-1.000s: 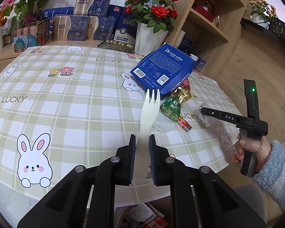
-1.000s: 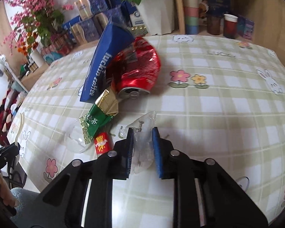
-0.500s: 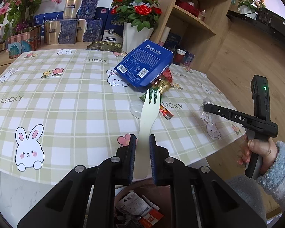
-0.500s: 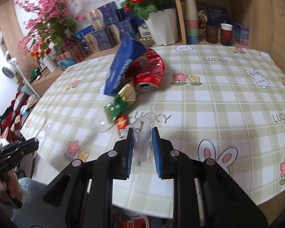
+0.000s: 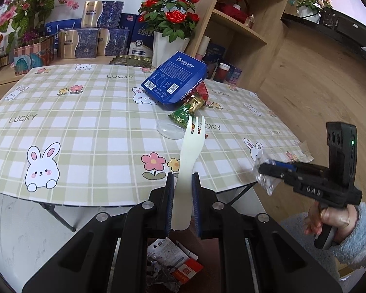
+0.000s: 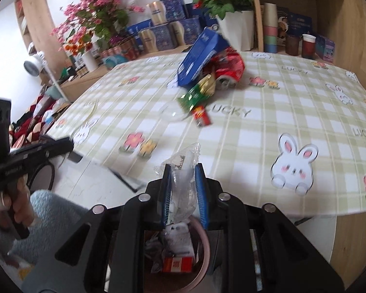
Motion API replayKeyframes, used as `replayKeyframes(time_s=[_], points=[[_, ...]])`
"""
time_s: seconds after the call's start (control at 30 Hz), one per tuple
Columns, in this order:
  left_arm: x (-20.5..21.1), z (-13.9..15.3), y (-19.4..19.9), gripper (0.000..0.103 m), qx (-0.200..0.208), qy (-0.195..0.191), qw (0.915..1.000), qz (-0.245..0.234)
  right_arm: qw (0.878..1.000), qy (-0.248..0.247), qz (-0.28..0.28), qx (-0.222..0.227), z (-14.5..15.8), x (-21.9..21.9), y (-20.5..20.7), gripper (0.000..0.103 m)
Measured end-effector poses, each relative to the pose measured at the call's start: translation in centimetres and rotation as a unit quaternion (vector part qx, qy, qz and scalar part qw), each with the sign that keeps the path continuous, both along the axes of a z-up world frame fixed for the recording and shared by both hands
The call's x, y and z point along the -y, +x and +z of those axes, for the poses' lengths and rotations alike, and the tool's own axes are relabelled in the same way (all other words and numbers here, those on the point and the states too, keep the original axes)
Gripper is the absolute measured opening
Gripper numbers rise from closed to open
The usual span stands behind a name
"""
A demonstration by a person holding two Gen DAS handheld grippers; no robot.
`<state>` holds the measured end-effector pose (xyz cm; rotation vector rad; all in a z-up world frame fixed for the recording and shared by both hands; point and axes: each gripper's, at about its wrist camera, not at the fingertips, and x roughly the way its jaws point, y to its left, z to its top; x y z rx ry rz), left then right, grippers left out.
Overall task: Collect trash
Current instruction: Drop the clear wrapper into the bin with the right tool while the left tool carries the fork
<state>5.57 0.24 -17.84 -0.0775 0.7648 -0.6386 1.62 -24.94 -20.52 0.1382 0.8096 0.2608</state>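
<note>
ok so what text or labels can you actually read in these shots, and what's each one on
"LUCKY": printed repeatedly on the checked tablecloth.
"luckin coffee": on the top and side of the blue box.
"DAS": on the body of the right gripper.
Blue box's fine print, barcode and QR code: too small to read.
Green wrapper and red packet: print too blurred.
Boxes along the back shelf: unreadable.
Trash in the bin: unreadable.

White plastic fork (image 5: 188, 168) upright; crumpled clear wrapper (image 6: 183, 185) above trash bin (image 6: 205, 241).
</note>
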Motion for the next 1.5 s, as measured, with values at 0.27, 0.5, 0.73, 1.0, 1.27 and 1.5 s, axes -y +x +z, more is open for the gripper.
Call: replayKeyframes(time_s=[0.27,0.5,0.73,1.0,1.27,1.5], points=[[-0.9,-0.1,-1.8,0.014,0.001,-0.001,1.0,0.003,0.999,0.007,0.02,-0.03,-2.6,-2.0,-2.9,0.023],[-1.4,-0.1,-2.7,0.014,0.002,0.001,1.0,0.005,0.994,-0.001,0.065,-0.083,-6.6,-4.9,-4.3,0.023],[-1.9,-0.8,-3.3,0.014,-0.005,0.001,0.9999,0.011,0.983,-0.034,0.092,-0.154,-11.5,-7.7,-2.7,0.023],[-2.1,-1.3,-3.4,0.014,-0.011,0.002,0.9999,0.012,0.963,-0.085,0.116,-0.228,-16.3,-9.6,-1.8,0.023],[-2.2,-2.1,-3.3,0.014,-0.021,0.004,0.9997,0.013,0.964,-0.088,0.104,-0.227,-16.3,-9.2,-1.8,0.041],[-1.6,-2.4,-3.8,0.014,-0.021,0.012,0.9997,0.001,0.985,-0.052,0.061,-0.152,-12.1,-7.2,-2.2,0.075]])
